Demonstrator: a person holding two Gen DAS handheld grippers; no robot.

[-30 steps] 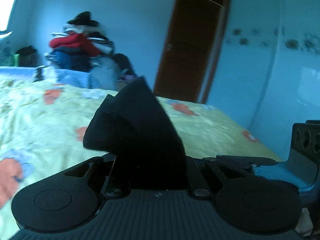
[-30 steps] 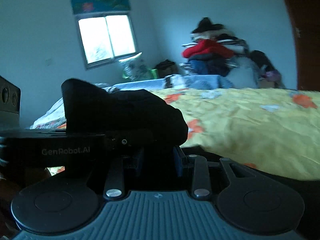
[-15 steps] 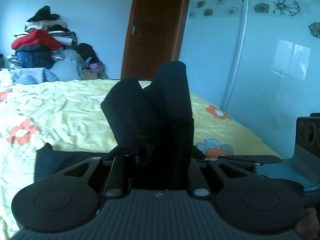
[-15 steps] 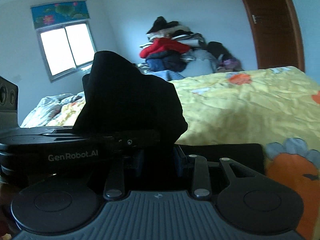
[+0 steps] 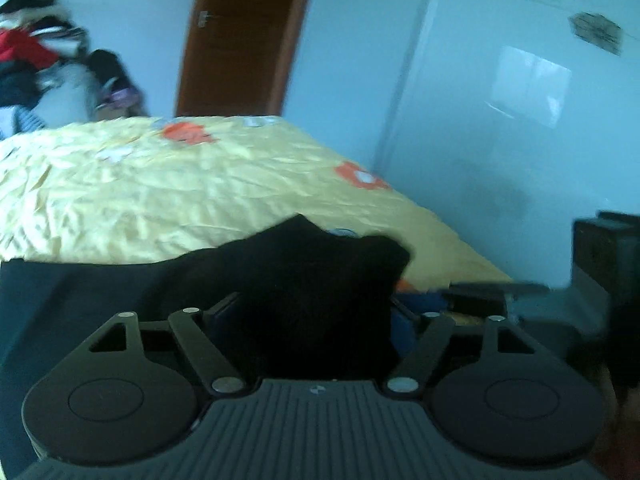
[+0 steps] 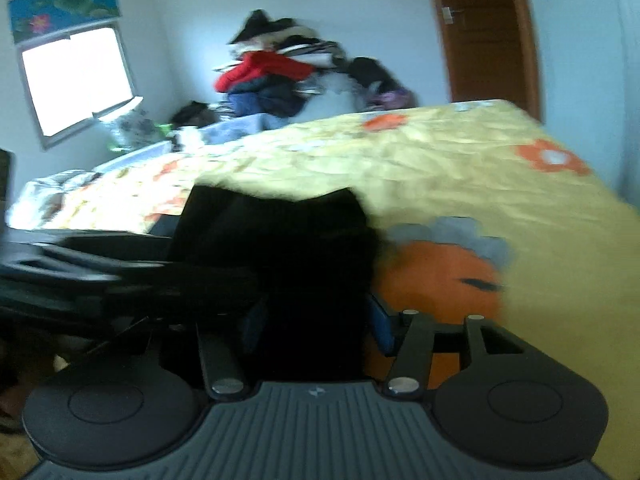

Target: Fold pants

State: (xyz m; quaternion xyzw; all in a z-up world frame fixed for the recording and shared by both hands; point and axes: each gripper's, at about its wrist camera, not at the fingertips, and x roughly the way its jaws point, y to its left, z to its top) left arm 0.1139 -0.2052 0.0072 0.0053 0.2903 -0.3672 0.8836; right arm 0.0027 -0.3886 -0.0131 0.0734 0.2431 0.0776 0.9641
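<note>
1. Left wrist view: the left tool (image 5: pixel 316 320) has its fingers spread wide, the blue pads (image 5: pixel 404 324) standing on either side of a bunched mass of the black pants (image 5: pixel 320 280). The cloth fills the gap between them, but the pads do not look pressed onto it.
2. Same view: the pants spread to the left of the tool as a flat dark sheet lying on the bed (image 5: pixel 180 192), at its near edge. The bed has a yellow cover with orange flowers.
3. Same view: beyond the bed stand a brown door (image 5: pixel 240 36) and, left of the door, a pile of clothes (image 5: pixel 36 52). The other tool's body is a dark, blurred shape at the right edge, beside the bed's corner.
4. Right wrist view: the right tool (image 6: pixel 312 328) also has its fingers spread apart, with a fold of the pants (image 6: pixel 288 248) heaped between them and rising above the bed (image 6: pixel 460 160).
5. Same view: left of that heap the left tool's body (image 6: pixel 80 272) lies close, blurred. Behind the bed are the clothes pile (image 6: pixel 276 76), a window (image 6: pixel 76 80) to its left and the door (image 6: pixel 484 32) to its right.
</note>
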